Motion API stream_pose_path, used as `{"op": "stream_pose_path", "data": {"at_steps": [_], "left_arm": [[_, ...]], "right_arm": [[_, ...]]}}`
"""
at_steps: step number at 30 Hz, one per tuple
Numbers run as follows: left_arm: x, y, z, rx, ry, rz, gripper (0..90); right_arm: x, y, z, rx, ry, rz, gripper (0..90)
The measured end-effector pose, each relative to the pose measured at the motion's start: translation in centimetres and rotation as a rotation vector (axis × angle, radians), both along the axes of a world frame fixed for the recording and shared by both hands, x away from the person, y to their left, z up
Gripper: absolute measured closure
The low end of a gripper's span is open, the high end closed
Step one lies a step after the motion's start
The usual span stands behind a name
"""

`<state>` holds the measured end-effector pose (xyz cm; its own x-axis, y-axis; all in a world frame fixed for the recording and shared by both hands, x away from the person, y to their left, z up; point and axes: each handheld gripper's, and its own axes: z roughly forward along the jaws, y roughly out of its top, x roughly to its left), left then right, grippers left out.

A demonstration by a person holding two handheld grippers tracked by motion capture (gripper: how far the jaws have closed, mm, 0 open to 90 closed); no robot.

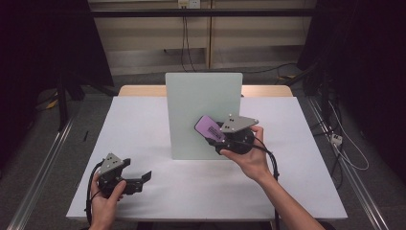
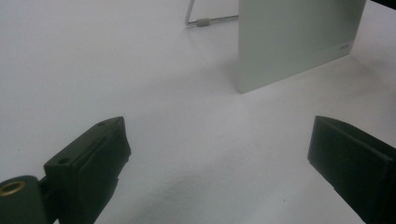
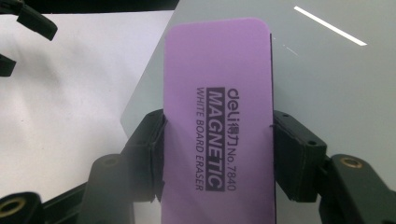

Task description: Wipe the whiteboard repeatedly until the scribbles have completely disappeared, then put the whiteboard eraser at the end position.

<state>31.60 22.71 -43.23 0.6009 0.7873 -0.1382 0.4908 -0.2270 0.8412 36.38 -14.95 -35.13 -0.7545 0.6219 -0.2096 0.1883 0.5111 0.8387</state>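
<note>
Purple eraser point(image 3: 217, 126) sits closest to the lens in the right gripper view, labelled as a magnetic whiteboard eraser and clamped across its width by the two black jaws of the right gripper point(image 3: 218, 151). In the high view the same eraser point(image 1: 209, 128) shows just right of centre, held against or just in front of the lower right part of the upright whiteboard point(image 1: 203, 115); contact cannot be confirmed.

At the lower left of the high view, the left gripper point(image 1: 139, 181) rests low over the white table point(image 1: 143, 124) with its jaws spread wide and nothing between them, well apart from the board.

Risks, as a judgement: the board stands on a thin wire foot point(image 2: 205, 21) seen at the top of the left gripper view, so a firm push with the eraser could tip or slide it backward. The magnet may also snap the eraser onto the board and twist it in the grip.

Room is generous to the left and in front of the board. Toward the right the table edge lies farther off, and the board's own right edge is near the eraser, so a sideways stroke could run off it.
</note>
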Motion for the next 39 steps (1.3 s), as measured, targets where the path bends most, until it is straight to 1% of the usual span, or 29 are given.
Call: {"op": "stream_pose_path", "data": {"at_steps": [2,5,6,7,9,11,14,19,23,25,28,32,35,39], "left_arm": [[-0.1,0.1,0.0,-0.002,0.001,0.003,5.1],[-0.1,0.2,-0.1,-0.004,0.004,0.004,5.1],[0.0,0.3,-0.1,-0.005,0.005,0.006,5.1],[0.0,0.3,-0.1,0.000,0.004,-0.003,5.1],[0.0,0.2,-0.2,-0.002,0.000,-0.011,5.0],[0.1,0.0,-0.1,0.000,0.009,-0.026,5.0],[0.0,-0.1,-0.1,-0.004,0.003,-0.030,5.1],[0.0,0.1,-0.1,-0.008,0.006,-0.017,5.0],[0.2,0.0,-0.2,-0.003,0.017,-0.023,5.1],[0.2,-0.2,-0.1,0.001,0.011,-0.019,5.1],[0.2,-0.3,-0.1,0.000,0.004,-0.015,5.0],[0.2,-0.3,-0.1,0.008,0.007,-0.011,5.0],[0.2,-0.2,-0.1,0.005,0.013,-0.003,5.0],[0.1,-0.1,-0.1,0.008,0.013,-0.001,5.0]], "right_arm": [[-0.1,-0.3,-0.2,0.003,0.013,0.003,41.5],[-0.1,-0.6,-0.5,-0.009,0.032,0.006,41.5],[-0.1,-0.7,-0.6,-0.004,0.040,0.010,41.5],[-0.1,-0.7,-0.6,-0.002,0.048,0.018,41.5],[-0.1,-0.6,-0.6,-0.017,0.054,0.029,41.5],[-0.3,-0.5,-0.7,-0.020,0.066,0.039,41.5],[-0.4,-0.2,-0.9,-0.025,0.086,0.058,41.5],[-0.6,0.0,-1.3,-0.053,0.130,0.104,41.5],[-0.7,0.0,-1.5,-0.071,0.147,0.126,41.5],[-0.8,0.0,-1.6,-0.069,0.161,0.131,41.5],[-1.0,-0.1,-1.8,-0.075,0.167,0.134,41.5],[-1.2,-0.1,-1.8,-0.074,0.183,0.146,41.5],[-1.2,-0.2,-1.7,-0.065,0.198,0.161,41.4],[-1.2,0.2,-2.2,-0.081,0.229,0.183,41.4]]}}
